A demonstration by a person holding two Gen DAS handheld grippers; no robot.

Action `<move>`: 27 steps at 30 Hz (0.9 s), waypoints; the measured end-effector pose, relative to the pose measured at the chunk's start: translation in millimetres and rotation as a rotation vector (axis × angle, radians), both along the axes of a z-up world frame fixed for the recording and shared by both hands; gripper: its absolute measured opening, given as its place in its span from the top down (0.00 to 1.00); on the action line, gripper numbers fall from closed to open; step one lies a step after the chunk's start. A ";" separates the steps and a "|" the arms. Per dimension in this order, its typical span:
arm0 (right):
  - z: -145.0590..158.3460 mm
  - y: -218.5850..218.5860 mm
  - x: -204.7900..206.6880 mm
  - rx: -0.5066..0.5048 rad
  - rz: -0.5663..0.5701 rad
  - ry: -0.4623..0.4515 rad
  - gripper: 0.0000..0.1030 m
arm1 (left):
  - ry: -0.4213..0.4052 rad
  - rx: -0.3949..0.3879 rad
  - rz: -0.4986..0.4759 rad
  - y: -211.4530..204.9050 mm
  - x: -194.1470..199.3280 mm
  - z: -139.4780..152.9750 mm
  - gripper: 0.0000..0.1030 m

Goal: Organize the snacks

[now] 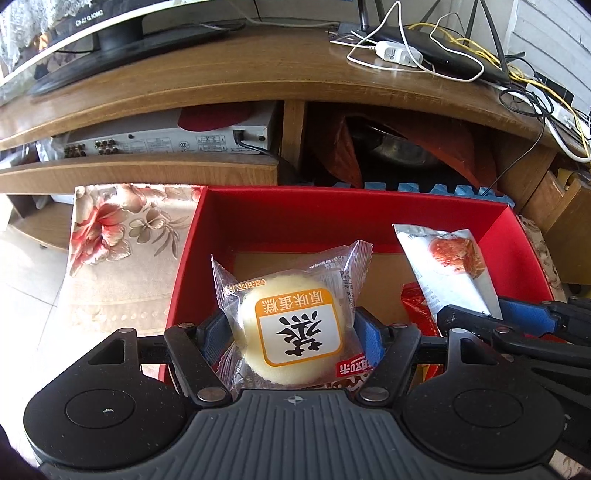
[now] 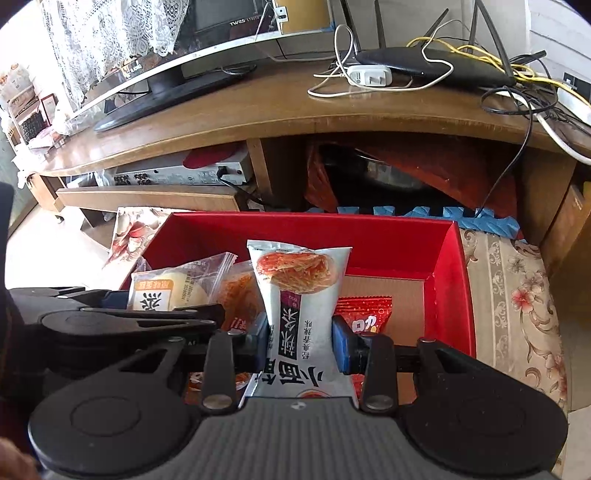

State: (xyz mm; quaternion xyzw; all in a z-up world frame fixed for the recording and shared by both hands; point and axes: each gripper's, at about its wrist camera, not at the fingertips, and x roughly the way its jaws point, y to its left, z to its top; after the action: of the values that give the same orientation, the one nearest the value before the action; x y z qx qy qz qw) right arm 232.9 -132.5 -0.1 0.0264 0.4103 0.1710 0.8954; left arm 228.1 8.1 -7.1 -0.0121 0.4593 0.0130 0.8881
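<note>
Cake pack (image 1: 295, 325) pinched in my left gripper (image 1: 293, 334), over red box (image 1: 369, 218). Soft, light, squashy, so I grip gently at sides. Right gripper (image 2: 301, 338) squeezes noodle snack bag (image 2: 299, 295) at middle, over same box. Bag thin, crinkly, slippery, I think.

Router (image 2: 436, 64), television (image 1: 55, 33), floral cloth (image 2: 517, 295)
</note>
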 end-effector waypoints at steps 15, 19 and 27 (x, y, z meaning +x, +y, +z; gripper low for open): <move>-14.3 -3.4 4.7 -0.026 -0.029 0.032 0.66 | -0.005 0.039 -0.016 -4.5 0.4 -3.6 0.24; -16.3 -4.1 6.2 -0.040 -0.036 0.047 0.65 | -0.002 0.046 -0.021 -5.2 -0.1 -3.2 0.22; -11.2 -3.9 1.0 -0.072 -0.040 0.029 0.64 | 0.002 0.040 -0.018 -4.2 -3.0 0.0 0.20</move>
State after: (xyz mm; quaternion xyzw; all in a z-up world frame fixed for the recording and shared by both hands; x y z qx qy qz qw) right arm 233.9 -136.4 -11.3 0.0051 0.4283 0.1376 0.8931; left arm 225.1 3.9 -7.1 0.0099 0.4597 0.0144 0.8879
